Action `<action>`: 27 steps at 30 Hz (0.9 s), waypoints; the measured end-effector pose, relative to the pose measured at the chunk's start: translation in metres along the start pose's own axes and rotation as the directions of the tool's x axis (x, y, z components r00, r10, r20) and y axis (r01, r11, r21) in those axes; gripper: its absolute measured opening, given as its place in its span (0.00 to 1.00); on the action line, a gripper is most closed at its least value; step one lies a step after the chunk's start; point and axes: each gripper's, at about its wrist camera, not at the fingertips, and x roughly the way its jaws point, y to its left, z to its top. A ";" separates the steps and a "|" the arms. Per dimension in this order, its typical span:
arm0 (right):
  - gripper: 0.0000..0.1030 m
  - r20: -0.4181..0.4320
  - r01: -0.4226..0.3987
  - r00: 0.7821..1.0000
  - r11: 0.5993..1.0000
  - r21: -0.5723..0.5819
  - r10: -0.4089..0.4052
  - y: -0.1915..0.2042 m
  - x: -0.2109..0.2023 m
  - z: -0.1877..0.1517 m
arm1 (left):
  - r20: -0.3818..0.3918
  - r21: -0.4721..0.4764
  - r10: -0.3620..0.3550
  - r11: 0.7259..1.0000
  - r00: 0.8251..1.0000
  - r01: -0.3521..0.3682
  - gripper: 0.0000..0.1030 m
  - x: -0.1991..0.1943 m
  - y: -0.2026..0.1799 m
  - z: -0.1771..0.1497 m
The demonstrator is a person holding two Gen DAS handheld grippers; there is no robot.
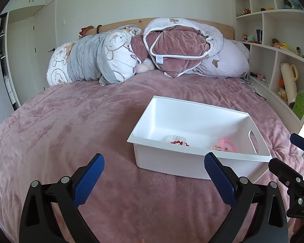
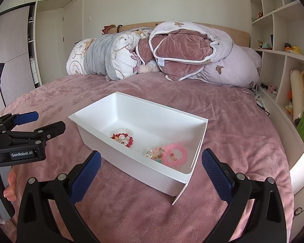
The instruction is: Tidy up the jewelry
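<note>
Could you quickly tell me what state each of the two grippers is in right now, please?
Left gripper: open, holding nothing, above the pink plush bedspread.
Right gripper: open, holding nothing, in front of the white rectangular plastic bin.

The room is lit evenly by soft daylight, and no harsh glare is seen. A bright overexposed strip is seen at the lower right edge of both views. Only faint, diffuse shadows are cast, chiefly inside the white bin (image 2: 200,130) and under its rim on the pink bedspread (image 1: 71,125). Strong fisheye bending is shown toward the edges, where the shelves (image 1: 273,46) are curved, and the corners are vignetted black. Focus is held sharp throughout; little blur is noted.
</note>
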 end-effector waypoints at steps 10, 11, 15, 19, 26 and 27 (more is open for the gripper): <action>0.95 -0.006 -0.003 1.000 1.000 0.000 0.002 -0.001 0.001 -0.001 | 0.000 0.003 0.002 1.000 1.000 -0.002 0.97 0.001 0.000 -0.001; 0.95 -0.007 -0.003 1.000 1.000 0.000 0.003 0.000 0.000 -0.002 | -0.001 0.003 0.001 1.000 1.000 -0.001 0.97 0.001 0.000 -0.001; 0.95 -0.006 -0.002 1.000 1.000 0.001 0.002 0.000 0.001 -0.002 | -0.001 0.003 0.000 1.000 1.000 0.000 0.97 0.000 -0.001 -0.001; 0.95 -0.005 -0.003 1.000 1.000 0.001 0.003 -0.001 0.001 -0.002 | -0.001 0.005 -0.001 1.000 1.000 0.001 0.97 0.002 0.000 -0.002; 0.95 -0.006 -0.003 1.000 1.000 0.002 0.003 -0.001 0.001 -0.002 | -0.001 0.004 0.002 1.000 1.000 -0.002 0.97 0.001 -0.003 -0.001; 0.95 -0.008 -0.003 1.000 1.000 0.002 0.003 0.000 0.001 -0.002 | -0.002 0.005 0.001 1.000 1.000 -0.001 0.97 0.001 -0.003 -0.001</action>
